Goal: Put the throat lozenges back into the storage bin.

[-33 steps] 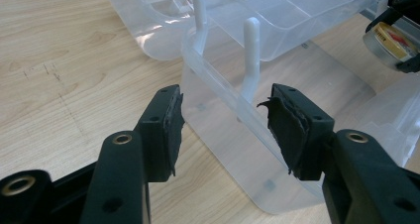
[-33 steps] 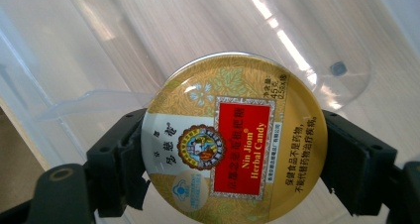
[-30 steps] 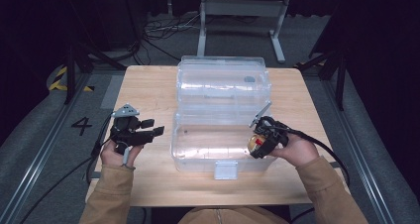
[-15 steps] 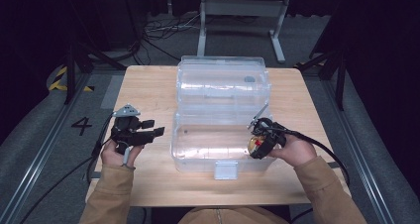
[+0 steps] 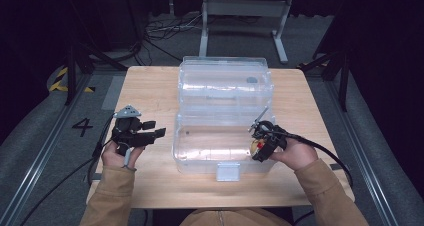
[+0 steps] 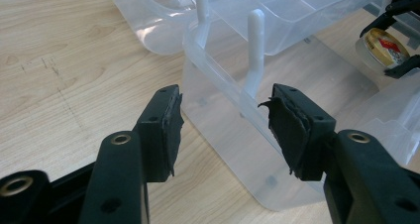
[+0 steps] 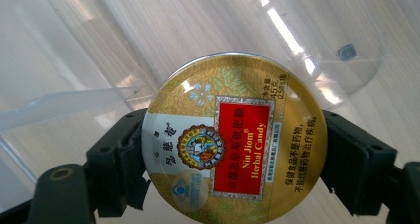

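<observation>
Lying across the middle of the wooden surface [image 5: 150, 93]: a big clear plastic box [image 5: 220, 151], opened, with its lid [image 5: 225, 83] folded back to the far side, probably to leave the inside free for loading. Standing up at the near-left wall of the box, in the left gripper view, 2 white latch posts [image 6: 255, 50].

Resting to the left of the box, near but apart from it: the left gripper [image 5: 150, 128], with fingers [image 6: 161, 127] spread and grasping nothing, pointing toward the box wall. Probably waiting there to steady the box if needed.

Hovering at the right end of the box, just at its rim: the right gripper [image 5: 260, 146], with fingers [image 7: 119, 154] clenched on a round gold candy tin [image 7: 233, 144]. Gripping the tin by its 2 opposite edges, label facing the camera, so that the flat tin is not slipping and can be lowered cleanly. Showing beneath the tin, the clear box floor, so apparently being carried over the inside of the box, not yet set down.
</observation>
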`<action>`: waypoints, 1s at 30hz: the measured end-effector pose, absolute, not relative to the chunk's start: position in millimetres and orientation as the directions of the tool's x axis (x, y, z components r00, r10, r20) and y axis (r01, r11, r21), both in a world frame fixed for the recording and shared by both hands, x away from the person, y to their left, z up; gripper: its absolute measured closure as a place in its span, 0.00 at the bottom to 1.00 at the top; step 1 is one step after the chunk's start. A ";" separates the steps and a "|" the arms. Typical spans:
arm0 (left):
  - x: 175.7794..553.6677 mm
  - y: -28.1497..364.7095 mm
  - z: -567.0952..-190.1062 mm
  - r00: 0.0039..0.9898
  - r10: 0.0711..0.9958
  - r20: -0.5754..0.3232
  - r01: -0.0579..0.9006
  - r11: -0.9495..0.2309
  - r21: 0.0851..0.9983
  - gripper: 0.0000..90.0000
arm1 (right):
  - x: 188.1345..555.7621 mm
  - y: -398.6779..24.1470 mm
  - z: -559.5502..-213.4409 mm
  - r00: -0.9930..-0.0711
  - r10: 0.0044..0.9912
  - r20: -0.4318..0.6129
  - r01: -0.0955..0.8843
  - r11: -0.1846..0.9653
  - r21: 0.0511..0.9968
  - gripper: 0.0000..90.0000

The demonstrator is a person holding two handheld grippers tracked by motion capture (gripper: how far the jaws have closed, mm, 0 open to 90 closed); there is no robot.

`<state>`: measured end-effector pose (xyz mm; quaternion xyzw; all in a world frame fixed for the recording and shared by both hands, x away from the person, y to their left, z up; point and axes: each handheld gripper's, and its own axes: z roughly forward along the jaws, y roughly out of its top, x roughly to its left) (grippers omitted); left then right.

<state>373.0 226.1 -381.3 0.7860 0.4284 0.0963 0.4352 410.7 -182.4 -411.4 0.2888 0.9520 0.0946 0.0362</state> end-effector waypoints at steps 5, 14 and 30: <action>373.1 225.9 -381.5 0.615 0.757 -0.221 0.590 -0.255 0.766 0.52 | 410.3 -180.3 -412.3 -0.817 0.576 -0.023 0.561 0.804 0.200 0.22; 372.9 226.7 -381.0 0.615 0.757 -0.220 0.588 -0.255 0.768 0.52 | 410.2 -179.0 -414.7 -0.780 0.625 0.004 0.614 0.765 0.194 0.22; 372.7 227.4 -380.7 0.616 0.757 -0.216 0.585 -0.257 0.769 0.52 | 409.2 -178.3 -415.4 -0.759 0.650 0.016 0.641 0.744 0.189 0.22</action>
